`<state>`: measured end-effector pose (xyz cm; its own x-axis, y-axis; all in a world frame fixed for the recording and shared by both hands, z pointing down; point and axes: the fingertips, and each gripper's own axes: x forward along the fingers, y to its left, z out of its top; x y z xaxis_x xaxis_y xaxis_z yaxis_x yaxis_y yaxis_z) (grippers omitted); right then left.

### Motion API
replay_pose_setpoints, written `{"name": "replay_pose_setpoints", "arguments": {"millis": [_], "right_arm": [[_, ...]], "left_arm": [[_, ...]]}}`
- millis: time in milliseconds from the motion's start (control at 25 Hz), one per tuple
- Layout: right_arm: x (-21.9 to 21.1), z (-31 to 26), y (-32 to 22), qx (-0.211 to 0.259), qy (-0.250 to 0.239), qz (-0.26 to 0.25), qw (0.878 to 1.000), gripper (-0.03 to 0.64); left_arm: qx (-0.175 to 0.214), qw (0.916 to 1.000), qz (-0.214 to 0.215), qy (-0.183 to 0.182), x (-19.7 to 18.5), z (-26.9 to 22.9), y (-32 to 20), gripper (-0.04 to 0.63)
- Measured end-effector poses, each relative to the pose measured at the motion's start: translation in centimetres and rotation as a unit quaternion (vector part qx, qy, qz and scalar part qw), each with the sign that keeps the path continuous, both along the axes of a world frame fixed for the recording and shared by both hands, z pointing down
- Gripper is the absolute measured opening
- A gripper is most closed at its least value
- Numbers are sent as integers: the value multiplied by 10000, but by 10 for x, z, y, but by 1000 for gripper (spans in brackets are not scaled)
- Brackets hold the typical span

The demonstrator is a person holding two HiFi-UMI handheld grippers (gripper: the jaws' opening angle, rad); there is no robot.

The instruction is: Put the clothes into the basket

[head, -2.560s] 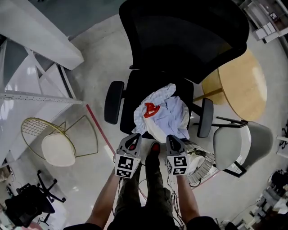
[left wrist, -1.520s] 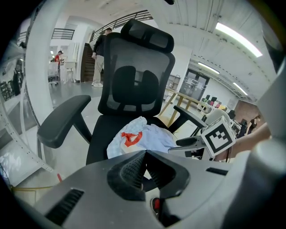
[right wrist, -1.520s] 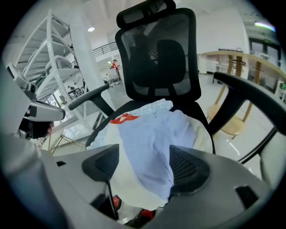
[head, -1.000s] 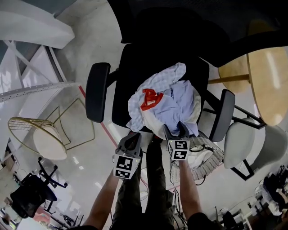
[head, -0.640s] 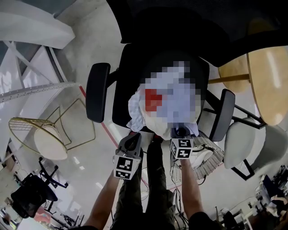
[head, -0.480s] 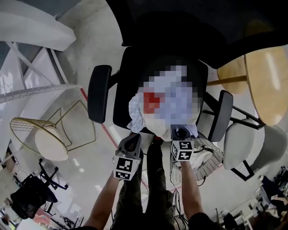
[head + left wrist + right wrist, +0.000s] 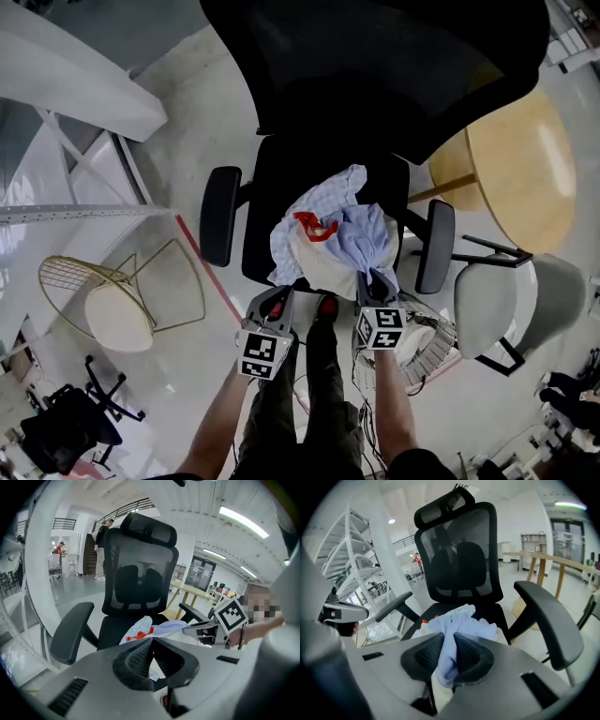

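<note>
Gold wire chair point(image 7: 94, 291) is sitting off at the left. Left gripper point(image 7: 273, 304) is hovering at the near edge of the black office chair's point(image 7: 375, 84) seat, jaws pressing together with nothing clearly caught in them. Clothes point(image 7: 328, 244) are lying bunched up on that seat. Right gripper point(image 7: 375, 291) has just been closing its jaws and is pinching a light blue fold at the pile's near right. White wire basket point(image 7: 433, 342) is standing on the floor further right, just beside that gripper.
</note>
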<state>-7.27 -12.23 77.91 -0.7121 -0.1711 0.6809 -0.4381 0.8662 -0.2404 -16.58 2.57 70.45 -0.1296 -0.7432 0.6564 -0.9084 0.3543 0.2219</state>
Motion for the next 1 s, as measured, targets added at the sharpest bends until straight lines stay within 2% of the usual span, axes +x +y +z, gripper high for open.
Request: {"name": "replay_pose_setpoints", "arguments": {"millis": [480,640,1000], "right_arm": [[6,-146,-11,527,-717,382,9953,77],[9,-201,-14,821,-981,493,9906,77],[26,-321,5,1357,-1585,789,9748,77]], "left_arm": [[592,9962,288,-573,3,-123,-8,6],[855,9923,386,-814,0,-166,-13,8],[1388,9822,598,-1111,8,-251,-3,6]]}}
